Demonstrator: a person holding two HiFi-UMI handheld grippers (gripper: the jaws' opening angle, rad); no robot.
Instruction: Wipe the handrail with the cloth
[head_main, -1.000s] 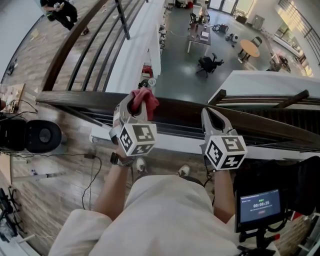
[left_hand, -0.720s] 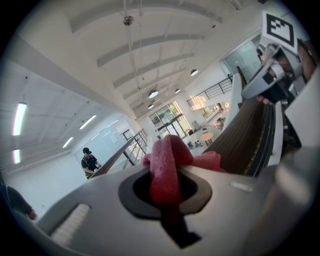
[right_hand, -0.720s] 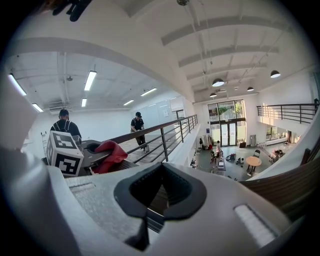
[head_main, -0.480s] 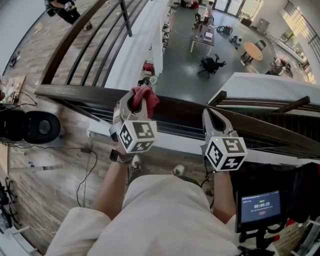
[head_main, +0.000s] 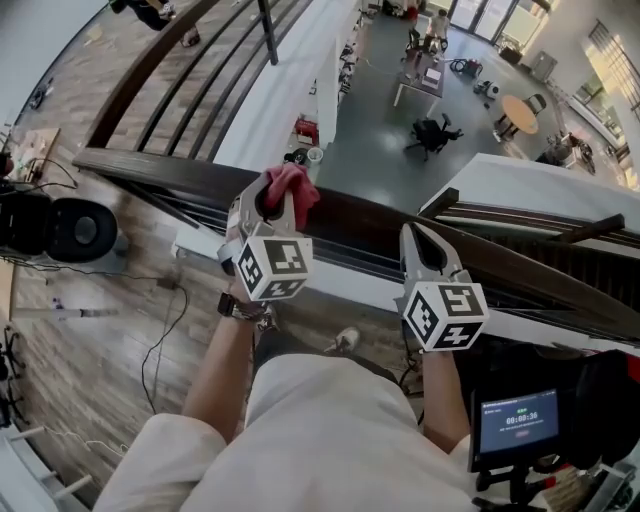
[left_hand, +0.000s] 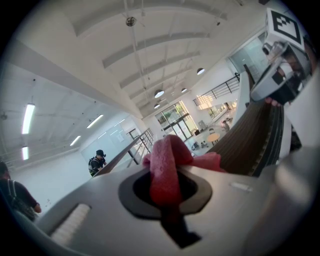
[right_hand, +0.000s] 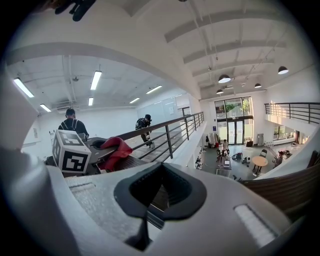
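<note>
**Kid:** What can you see from up top?

**Me:** The left gripper (head_main: 272, 196) has its two jaws squeezed on a pink-red cloth (head_main: 293, 187). The cloth is right over the dark handrail (head_main: 150, 172). The right gripper (head_main: 414, 238) is a bit further along the same rail, with its tip at the rail.

**Kid:** And from the camera on the left gripper?

**Me:** The jaws are pressed together with the cloth pinched between them. A bunch of cloth puffs out at the front. The brown rail runs away on the right side.

**Kid:** What about the camera on the right gripper?

**Me:** Those jaws are closed too, with only a thin line where they meet. They hold nothing. Over on the left you can see the other gripper, and the cloth seems to lie on top of the rail. I can't tell how hard it presses.

**Kid:** So which part of the job is this?

**Me:** The wiping part, I think. The cloth is at the rail, ready to rub.

**Kid:** What should come next?

**Me:** My guess is to press the cloth down and slide it along the top of the rail. The squeeze must be tight, or the cloth could slip out and fall to the grey floor (head_main: 370, 130) far below.
</note>
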